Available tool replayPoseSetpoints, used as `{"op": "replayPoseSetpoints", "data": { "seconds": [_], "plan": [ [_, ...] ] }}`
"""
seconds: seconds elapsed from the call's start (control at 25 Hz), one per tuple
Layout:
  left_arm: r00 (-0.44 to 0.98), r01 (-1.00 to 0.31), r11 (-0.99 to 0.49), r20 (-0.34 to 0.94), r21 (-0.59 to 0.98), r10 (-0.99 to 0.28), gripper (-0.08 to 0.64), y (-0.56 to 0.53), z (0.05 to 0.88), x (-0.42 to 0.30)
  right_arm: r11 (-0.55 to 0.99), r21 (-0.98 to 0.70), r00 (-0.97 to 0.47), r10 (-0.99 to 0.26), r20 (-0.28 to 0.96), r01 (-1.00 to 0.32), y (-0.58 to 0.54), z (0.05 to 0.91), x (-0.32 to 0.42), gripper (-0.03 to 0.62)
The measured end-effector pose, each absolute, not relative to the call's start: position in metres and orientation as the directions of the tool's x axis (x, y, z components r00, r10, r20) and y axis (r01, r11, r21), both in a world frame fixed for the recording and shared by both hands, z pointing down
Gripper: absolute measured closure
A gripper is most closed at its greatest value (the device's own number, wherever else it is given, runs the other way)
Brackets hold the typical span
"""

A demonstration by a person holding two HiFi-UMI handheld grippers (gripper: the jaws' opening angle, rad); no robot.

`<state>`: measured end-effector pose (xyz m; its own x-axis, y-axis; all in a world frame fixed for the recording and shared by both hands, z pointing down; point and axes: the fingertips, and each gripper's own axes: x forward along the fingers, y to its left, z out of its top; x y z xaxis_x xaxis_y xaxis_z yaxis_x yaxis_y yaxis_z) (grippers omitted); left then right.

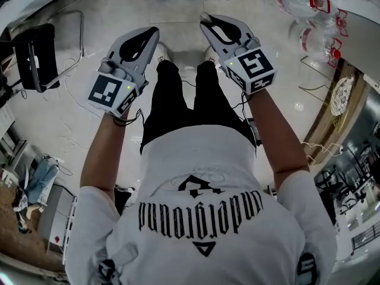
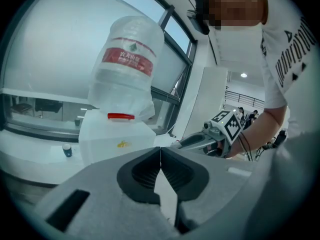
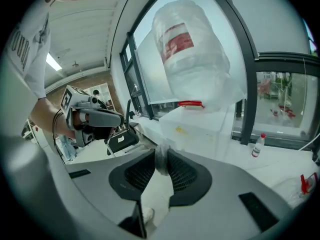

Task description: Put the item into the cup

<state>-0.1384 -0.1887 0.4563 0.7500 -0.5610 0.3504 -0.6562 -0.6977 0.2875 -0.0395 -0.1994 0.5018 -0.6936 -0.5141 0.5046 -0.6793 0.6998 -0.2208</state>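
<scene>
In the right gripper view my right gripper [image 3: 161, 158] is shut on a small pale, translucent item [image 3: 160, 160] pinched at the tips. My left gripper [image 2: 160, 151] is shut, its tips touching with nothing between them. In the head view both grippers are held out side by side over the floor, the left gripper [image 1: 153, 35] and the right gripper [image 1: 206, 21] pointing away from the body. A small cup [image 2: 67, 150] stands on the white counter at the left of the left gripper view, well ahead of the jaws.
A big water jug [image 2: 127, 64] sits upside down on a white dispenser [image 2: 116, 140] ahead. Spare jugs [image 1: 309, 16] lie at the right and a black chair [image 1: 34, 55] at the left. A little bottle [image 3: 256, 145] stands on the window counter.
</scene>
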Motion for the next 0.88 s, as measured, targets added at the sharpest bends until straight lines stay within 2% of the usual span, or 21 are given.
{"op": "replayPoseSetpoints", "data": {
  "seconds": [0.16,0.52,0.88],
  "plan": [
    [0.758,-0.65,-0.685,0.339,0.328,-0.557,0.545,-0.198,0.481,-0.133,0.684,-0.218,-0.671,-0.511,0.537,-0.696,-0.203,0.532,-0.04,0.512],
    [0.75,-0.64,-0.728,0.401,0.243,-0.526,0.545,-0.21,0.559,-0.12,0.664,-0.242,-0.662,-0.503,0.556,-0.708,-0.22,0.59,-0.047,0.512],
    [0.736,-0.66,-0.699,0.422,0.275,-0.529,0.545,-0.236,0.619,-0.114,0.633,-0.242,-0.631,-0.51,0.584,-0.736,-0.251,0.658,-0.054,0.512]
  ]
}}
